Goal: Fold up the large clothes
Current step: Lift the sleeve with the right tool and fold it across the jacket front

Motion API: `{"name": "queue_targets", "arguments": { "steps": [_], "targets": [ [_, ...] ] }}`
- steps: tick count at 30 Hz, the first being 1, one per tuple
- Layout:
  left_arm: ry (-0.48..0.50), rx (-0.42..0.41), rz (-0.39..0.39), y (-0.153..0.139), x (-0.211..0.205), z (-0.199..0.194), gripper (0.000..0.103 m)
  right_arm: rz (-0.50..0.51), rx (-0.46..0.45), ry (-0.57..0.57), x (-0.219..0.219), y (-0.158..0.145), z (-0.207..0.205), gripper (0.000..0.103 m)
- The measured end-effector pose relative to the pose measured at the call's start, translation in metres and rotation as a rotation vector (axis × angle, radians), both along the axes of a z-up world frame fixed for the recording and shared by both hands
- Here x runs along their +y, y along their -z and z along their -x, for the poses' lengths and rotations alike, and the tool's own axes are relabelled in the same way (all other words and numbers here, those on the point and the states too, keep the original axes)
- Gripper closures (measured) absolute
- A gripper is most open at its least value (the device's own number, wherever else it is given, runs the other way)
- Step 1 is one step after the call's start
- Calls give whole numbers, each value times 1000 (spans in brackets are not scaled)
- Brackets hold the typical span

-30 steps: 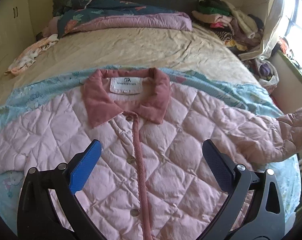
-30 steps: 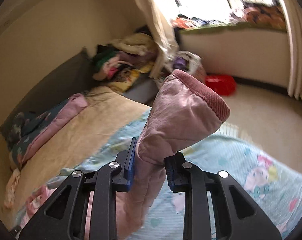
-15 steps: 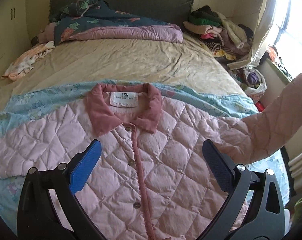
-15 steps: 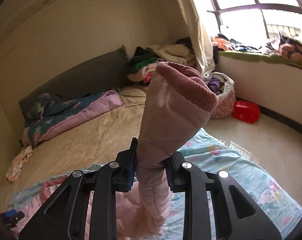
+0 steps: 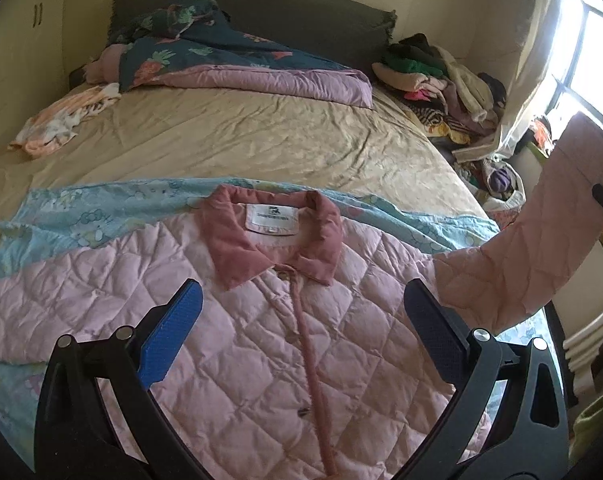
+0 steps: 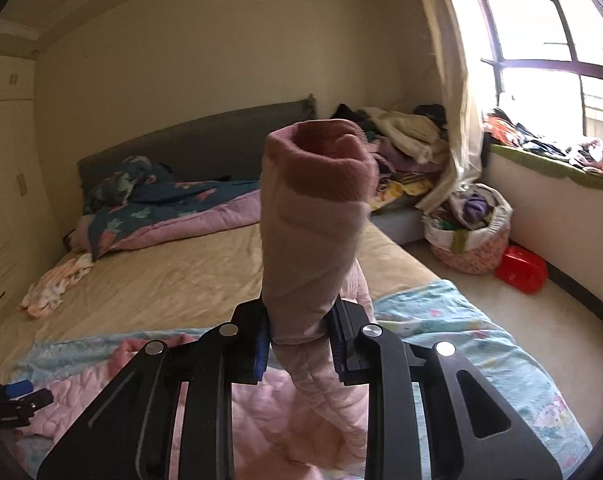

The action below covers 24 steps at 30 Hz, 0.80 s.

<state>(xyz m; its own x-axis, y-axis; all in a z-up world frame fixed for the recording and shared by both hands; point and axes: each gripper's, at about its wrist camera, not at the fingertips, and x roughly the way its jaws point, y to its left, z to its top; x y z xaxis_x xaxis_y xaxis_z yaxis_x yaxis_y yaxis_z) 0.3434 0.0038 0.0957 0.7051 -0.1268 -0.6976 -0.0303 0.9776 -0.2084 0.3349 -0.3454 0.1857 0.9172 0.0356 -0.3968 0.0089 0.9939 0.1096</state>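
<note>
Left wrist view: the pink quilted jacket [image 5: 237, 340] was laid face up at lower centre on the bed [image 5: 241, 148], and the left gripper [image 5: 301, 344] was held spread above it. At centre of the right wrist view, its sleeve [image 6: 313, 240] was pinched upright by the right gripper [image 6: 299, 344].
</note>
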Motion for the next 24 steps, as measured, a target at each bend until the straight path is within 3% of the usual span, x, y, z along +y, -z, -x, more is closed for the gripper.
{"name": "queue_targets", "arguments": {
  "steps": [13,24],
  "targets": [
    [-65,-1,100,-1,68,10,8,-13,7,-162,106,-3,-7,81],
    [-145,2,203,14,126,24,8,-105,64,-343,199,40,-14,81]
  ]
}}
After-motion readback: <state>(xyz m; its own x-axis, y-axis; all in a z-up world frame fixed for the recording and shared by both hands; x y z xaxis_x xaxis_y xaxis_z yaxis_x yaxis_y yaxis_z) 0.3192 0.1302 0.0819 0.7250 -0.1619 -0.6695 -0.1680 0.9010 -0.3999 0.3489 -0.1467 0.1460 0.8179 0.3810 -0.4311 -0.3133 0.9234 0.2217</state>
